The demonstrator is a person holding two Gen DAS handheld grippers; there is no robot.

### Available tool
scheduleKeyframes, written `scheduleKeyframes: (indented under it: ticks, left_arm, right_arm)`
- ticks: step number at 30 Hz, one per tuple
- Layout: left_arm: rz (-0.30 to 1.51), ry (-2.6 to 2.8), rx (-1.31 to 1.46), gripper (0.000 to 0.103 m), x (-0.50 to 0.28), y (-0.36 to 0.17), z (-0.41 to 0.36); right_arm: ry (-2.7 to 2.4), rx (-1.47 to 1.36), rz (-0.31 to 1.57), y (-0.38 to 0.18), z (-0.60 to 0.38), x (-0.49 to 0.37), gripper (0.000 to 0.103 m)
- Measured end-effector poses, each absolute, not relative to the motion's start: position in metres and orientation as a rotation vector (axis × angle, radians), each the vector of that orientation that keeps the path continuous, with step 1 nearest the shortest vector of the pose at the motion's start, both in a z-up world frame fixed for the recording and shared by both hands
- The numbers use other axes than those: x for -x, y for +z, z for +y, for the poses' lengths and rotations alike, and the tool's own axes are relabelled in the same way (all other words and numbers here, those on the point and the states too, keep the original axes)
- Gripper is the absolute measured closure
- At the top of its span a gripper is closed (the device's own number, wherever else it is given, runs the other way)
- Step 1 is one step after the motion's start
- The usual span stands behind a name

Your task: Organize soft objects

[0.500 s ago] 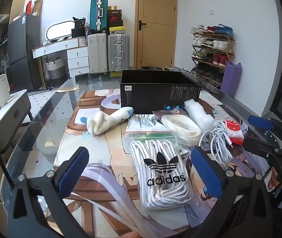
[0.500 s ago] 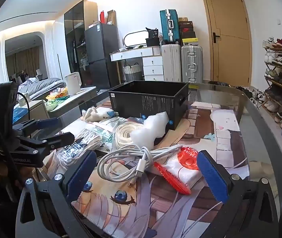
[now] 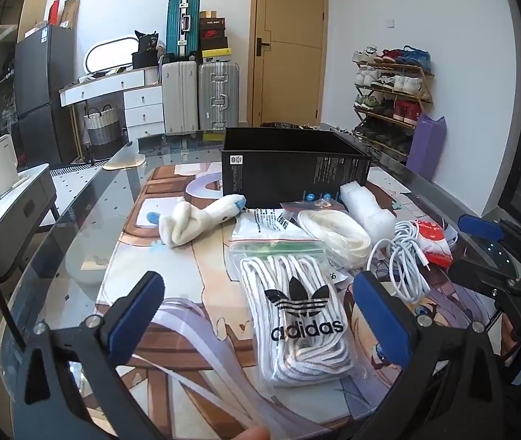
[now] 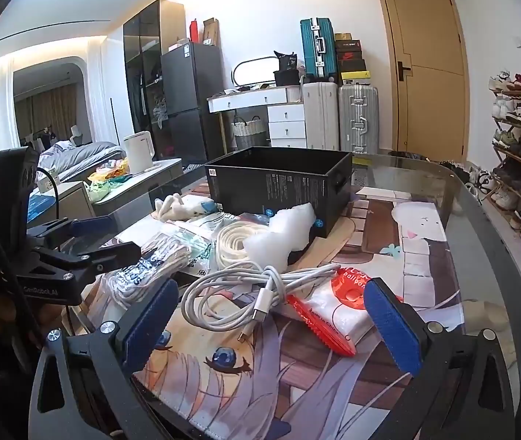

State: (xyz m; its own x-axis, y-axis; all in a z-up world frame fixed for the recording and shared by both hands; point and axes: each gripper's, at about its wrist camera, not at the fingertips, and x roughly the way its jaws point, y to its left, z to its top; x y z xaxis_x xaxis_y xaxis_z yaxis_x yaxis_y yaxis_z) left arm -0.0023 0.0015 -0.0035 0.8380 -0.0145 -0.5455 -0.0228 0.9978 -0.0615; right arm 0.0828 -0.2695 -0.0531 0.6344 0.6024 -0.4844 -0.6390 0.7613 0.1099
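Hovering above the desk [image 3: 88,198], the left gripper [image 3: 260,315] stood released, nothing pressed by its blue pads, a bag of white laces [image 3: 297,311] lying on the mat between them. The right gripper [image 4: 271,321] was likewise released over a white cable [image 4: 238,289] and red-and-white packet [image 4: 330,311]. Beyond them stood a black box [image 3: 293,172].
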Motion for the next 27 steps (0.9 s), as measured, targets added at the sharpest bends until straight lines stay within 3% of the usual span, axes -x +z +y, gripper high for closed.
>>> scheduleKeyframes:
  ticks: [27]
  left_arm:
    - [0.563, 0.001, 0.071, 0.0, 0.0015, -0.0025, 0.0029]
  right_arm:
    - [0.709, 0.065, 0.506, -0.0482, -0.2759, -0.0808, 0.001]
